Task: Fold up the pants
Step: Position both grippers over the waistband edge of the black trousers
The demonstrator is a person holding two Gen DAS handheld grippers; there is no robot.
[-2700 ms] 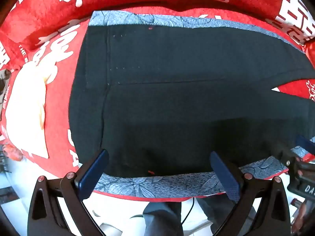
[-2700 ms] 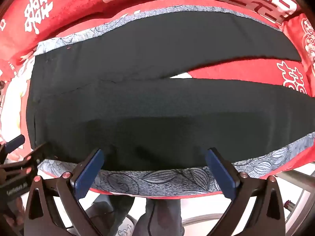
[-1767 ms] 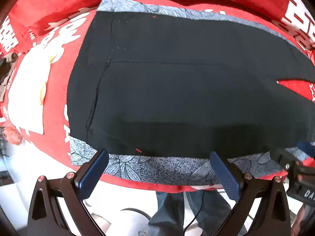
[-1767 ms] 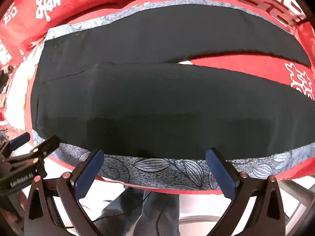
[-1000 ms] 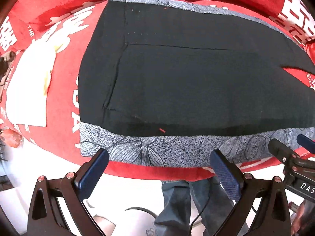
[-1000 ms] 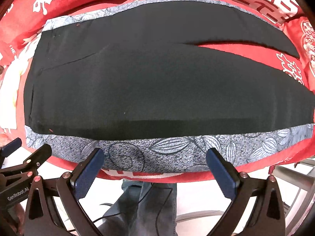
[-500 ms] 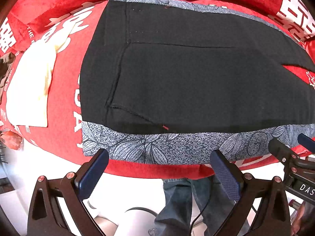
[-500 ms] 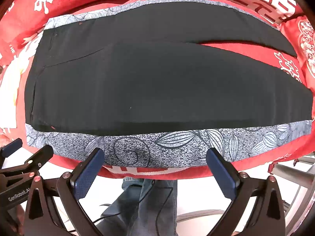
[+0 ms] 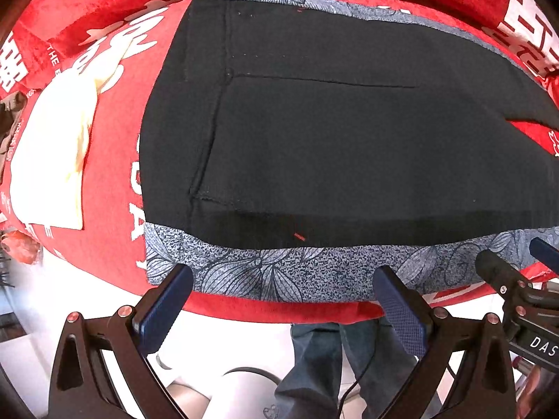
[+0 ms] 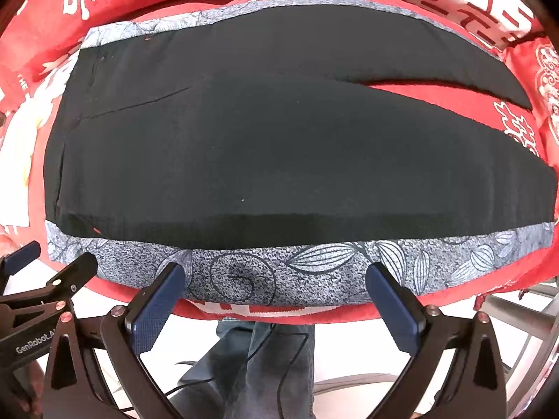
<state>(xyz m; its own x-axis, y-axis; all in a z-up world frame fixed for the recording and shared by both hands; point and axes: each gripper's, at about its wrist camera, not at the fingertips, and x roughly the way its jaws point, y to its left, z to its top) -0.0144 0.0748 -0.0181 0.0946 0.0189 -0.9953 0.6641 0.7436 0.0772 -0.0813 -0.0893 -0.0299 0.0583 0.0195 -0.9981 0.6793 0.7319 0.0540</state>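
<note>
Black pants [image 9: 349, 132] lie flat on red blanket [image 9: 104, 174], waistband toward left, legs running right, grey floral side stripe [image 9: 297, 272] along near edge. Both tongs pulled back from cloth over last seconds: left tongs [image 9: 283, 303] and right tongs [image 10: 276, 300] now hover off near edge, jaws wide apart, holding nothing. Near stripe, earlier half hidden, fully exposed. Judgement: smoothing done, garment spread ready; first fold not yet begun.
</note>
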